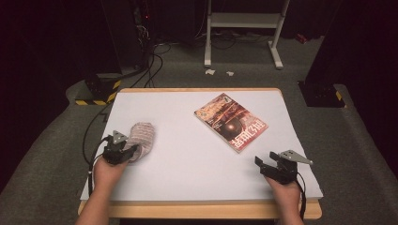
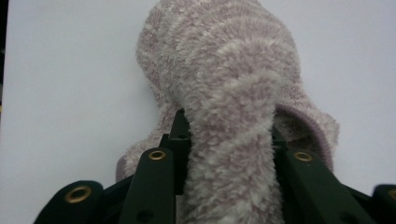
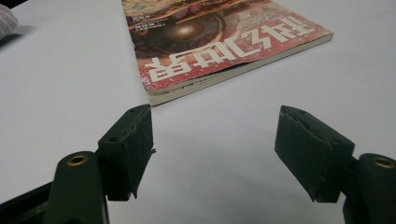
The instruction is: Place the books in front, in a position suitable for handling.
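A fuzzy pink-and-white striped sock [image 1: 142, 137] lies at the table's left side. My left gripper [image 1: 127, 150] is shut on its near end. In the left gripper view the sock [image 2: 224, 70] is pinched between the two black jaws of the left gripper [image 2: 229, 135] and bulges out beyond them onto the white surface. My right gripper [image 1: 265, 158] rests near the front right edge, open, with nothing between its fingers. A red-covered magazine [image 1: 231, 121] lies flat, angled, right of centre. In the right gripper view the magazine [image 3: 210, 42] sits just ahead of the right gripper [image 3: 215, 140].
The white tabletop [image 1: 187, 164] has a wooden rim. Behind it on the floor are cables [image 1: 152, 61], a white metal stand [image 1: 244, 21] and black bases with yellow-black stripes [image 1: 98, 89]. The sock's edge [image 3: 7, 21] shows at far left in the right gripper view.
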